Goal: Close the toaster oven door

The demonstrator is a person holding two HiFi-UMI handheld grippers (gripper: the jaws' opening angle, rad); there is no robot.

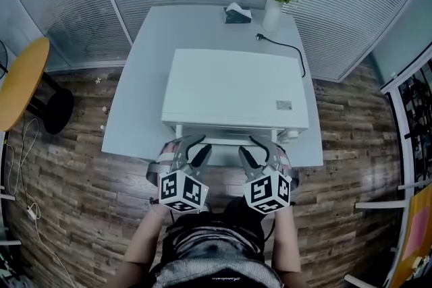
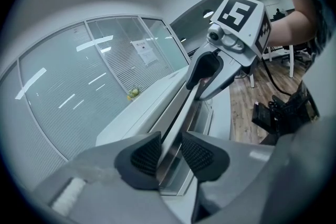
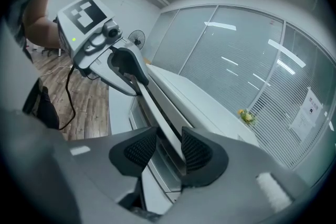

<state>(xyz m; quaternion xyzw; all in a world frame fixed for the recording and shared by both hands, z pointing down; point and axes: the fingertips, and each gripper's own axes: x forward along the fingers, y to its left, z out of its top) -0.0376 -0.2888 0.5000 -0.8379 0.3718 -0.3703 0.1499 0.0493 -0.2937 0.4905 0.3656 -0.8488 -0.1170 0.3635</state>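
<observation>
A white toaster oven [image 1: 233, 91] stands on a white table [image 1: 135, 98], its front facing me. Its door handle [image 1: 226, 142] runs along the near edge. My left gripper [image 1: 196, 145] holds the handle's left part and my right gripper [image 1: 253, 145] its right part. In the left gripper view the handle bar [image 2: 181, 107] passes between the pads of the left gripper [image 2: 171, 153], which press on it. The right gripper view shows the bar [image 3: 157, 107] clamped in the right gripper [image 3: 169, 150]. A dark gap shows between door and oven body, so the door stands slightly ajar.
At the table's far edge stand a white vase of flowers [image 1: 273, 7] and a tissue box [image 1: 237, 13]. A black power cord [image 1: 287, 47] trails behind the oven. A yellow round stool [image 1: 20, 81] stands on the wood floor at left. Blinds cover the glass walls.
</observation>
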